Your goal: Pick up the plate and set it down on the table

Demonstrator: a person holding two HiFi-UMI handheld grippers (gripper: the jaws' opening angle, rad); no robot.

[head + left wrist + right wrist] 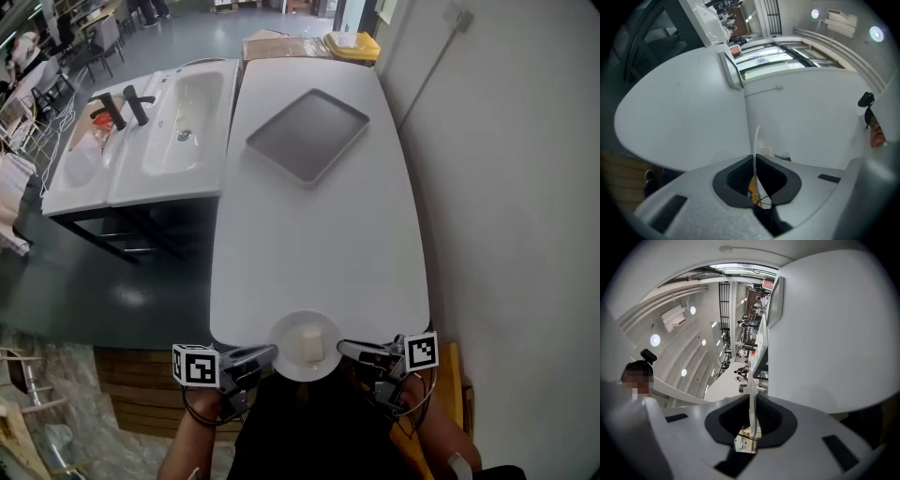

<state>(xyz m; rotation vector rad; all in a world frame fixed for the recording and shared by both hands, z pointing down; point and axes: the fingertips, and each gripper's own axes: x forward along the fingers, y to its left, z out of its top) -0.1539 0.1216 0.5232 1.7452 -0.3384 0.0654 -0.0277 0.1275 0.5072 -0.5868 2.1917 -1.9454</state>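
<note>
A round white plate (305, 347) carrying a pale block of food hangs over the near edge of the white table (319, 244). My left gripper (270, 353) is shut on the plate's left rim. My right gripper (343, 349) is shut on its right rim. In the left gripper view the plate rim (756, 140) runs edge-on between the dark pads (740, 176). The right gripper view shows the rim (752, 401) pinched the same way between its pads (768, 420).
A grey tray (307, 134) lies far back on the table. A white double sink unit (141, 131) with black taps stands to the left, across a gap of dark floor. A wall runs close along the table's right side.
</note>
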